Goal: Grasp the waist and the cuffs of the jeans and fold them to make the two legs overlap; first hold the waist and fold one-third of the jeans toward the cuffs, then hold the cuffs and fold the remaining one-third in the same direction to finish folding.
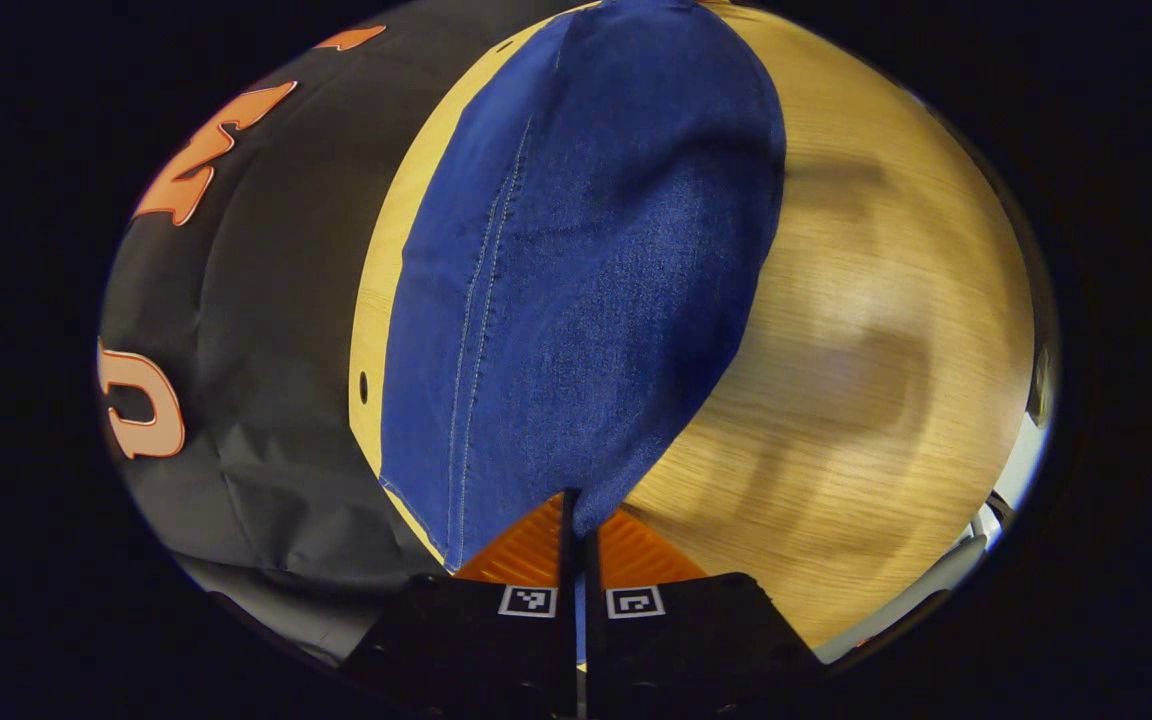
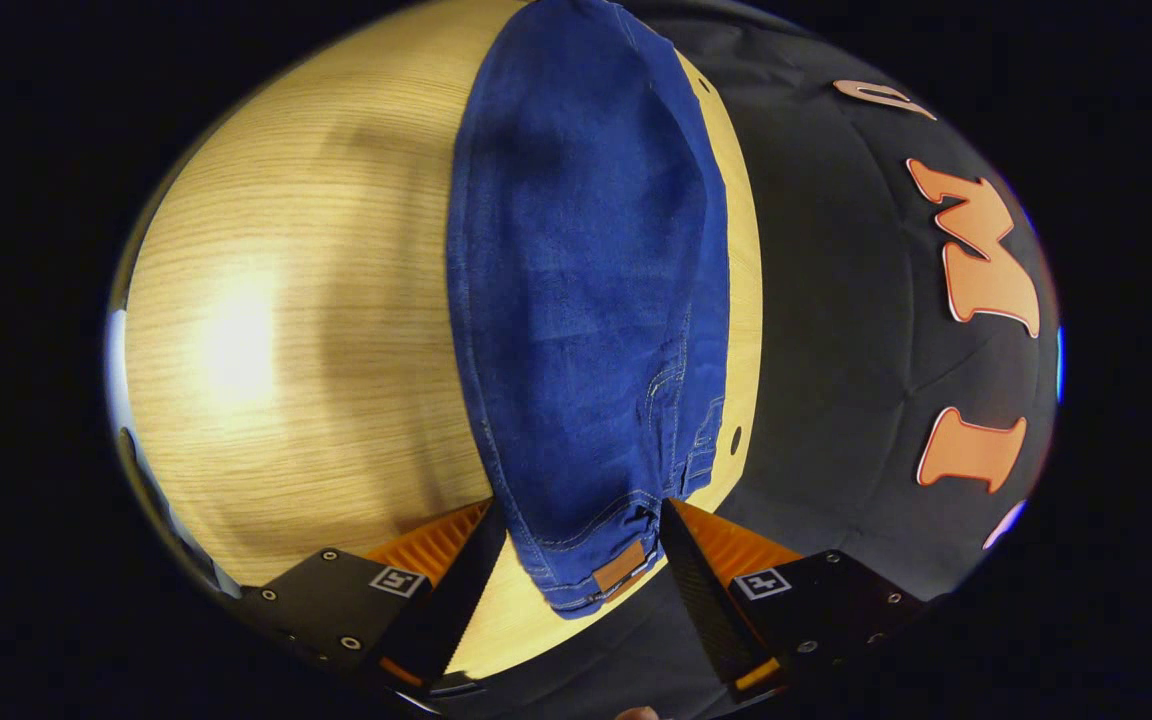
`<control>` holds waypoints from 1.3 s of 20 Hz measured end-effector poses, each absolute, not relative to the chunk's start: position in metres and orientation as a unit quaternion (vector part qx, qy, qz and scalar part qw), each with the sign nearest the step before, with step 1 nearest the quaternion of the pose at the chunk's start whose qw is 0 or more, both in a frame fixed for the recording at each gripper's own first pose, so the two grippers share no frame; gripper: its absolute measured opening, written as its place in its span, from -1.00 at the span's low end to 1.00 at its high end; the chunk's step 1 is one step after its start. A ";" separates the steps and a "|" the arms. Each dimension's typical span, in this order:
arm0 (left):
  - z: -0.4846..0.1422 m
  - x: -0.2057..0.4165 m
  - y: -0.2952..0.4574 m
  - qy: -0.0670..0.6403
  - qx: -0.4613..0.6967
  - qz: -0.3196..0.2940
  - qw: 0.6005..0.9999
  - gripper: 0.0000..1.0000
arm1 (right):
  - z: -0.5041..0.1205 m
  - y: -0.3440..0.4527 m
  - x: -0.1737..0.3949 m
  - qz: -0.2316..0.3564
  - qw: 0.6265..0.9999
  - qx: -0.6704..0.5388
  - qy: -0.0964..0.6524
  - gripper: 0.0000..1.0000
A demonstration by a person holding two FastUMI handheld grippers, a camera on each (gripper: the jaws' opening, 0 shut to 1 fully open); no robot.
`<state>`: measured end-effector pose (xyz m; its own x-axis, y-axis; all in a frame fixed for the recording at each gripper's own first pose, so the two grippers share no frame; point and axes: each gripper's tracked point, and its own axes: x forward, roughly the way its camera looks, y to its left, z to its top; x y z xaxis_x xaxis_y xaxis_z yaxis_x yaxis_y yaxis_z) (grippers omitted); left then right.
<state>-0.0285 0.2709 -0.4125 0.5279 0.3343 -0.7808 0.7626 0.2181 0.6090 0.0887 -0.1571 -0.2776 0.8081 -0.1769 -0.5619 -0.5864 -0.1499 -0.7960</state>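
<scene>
Nearest in the left gripper view, the left gripper (image 1: 576,520) is clamped on the hem end of dark blue denim jeans (image 1: 576,280), which stretch away across a pale wooden table (image 1: 866,350). Across from it, the right gripper (image 2: 581,535) stands open astride the waistband.

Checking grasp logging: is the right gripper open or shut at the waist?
Open. In the right gripper view, the right gripper has its fingers spread either side of the jeans waist, not pressing it.
</scene>
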 end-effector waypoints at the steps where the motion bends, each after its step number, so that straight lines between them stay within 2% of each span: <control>1: -0.414 -0.028 0.271 0.456 0.601 -0.170 0.634 -0.92 | -0.278 -0.156 0.095 0.169 0.601 -0.737 0.257 0.89; 3: -0.414 -0.027 0.271 0.459 0.597 -0.167 0.636 -0.92 | -0.283 -0.156 0.101 0.175 0.603 -0.734 0.259 0.84; 5: -0.414 -0.027 0.271 0.462 0.591 -0.160 0.642 -0.92 | -0.296 -0.160 0.093 0.192 0.594 -0.728 0.284 0.56; 8: -0.411 -0.025 0.270 0.455 0.587 -0.151 0.652 -0.92 | -0.301 -0.161 0.094 0.201 0.583 -0.737 0.276 -0.51; 9: -0.410 -0.026 0.271 0.456 0.584 -0.148 0.655 -0.92 | -0.300 -0.166 0.091 0.200 0.583 -0.730 0.294 -0.87; 13: -0.409 -0.024 0.266 0.470 0.581 -0.170 0.643 -0.92 | -0.297 -0.162 0.085 0.231 0.602 -0.663 0.380 -0.87; 17: -0.398 -0.019 0.260 0.484 0.560 -0.183 0.647 -0.92 | -0.277 -0.158 0.086 0.235 0.632 -0.610 0.417 -0.87; 22: -0.354 0.017 0.259 0.490 0.560 -0.222 0.630 -0.92 | -0.245 -0.150 0.092 0.263 0.644 -0.541 0.472 -0.87; 26: -0.333 0.039 0.258 0.533 0.527 -0.279 0.600 -0.92 | -0.209 -0.141 0.120 0.270 0.661 -0.488 0.502 -0.87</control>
<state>0.0387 0.2583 -0.3326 0.2760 0.2271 -0.9339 0.8964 0.2897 0.3354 0.1202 -0.1411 -0.2093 0.3502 -0.1336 -0.9271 -0.8468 0.3779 -0.3743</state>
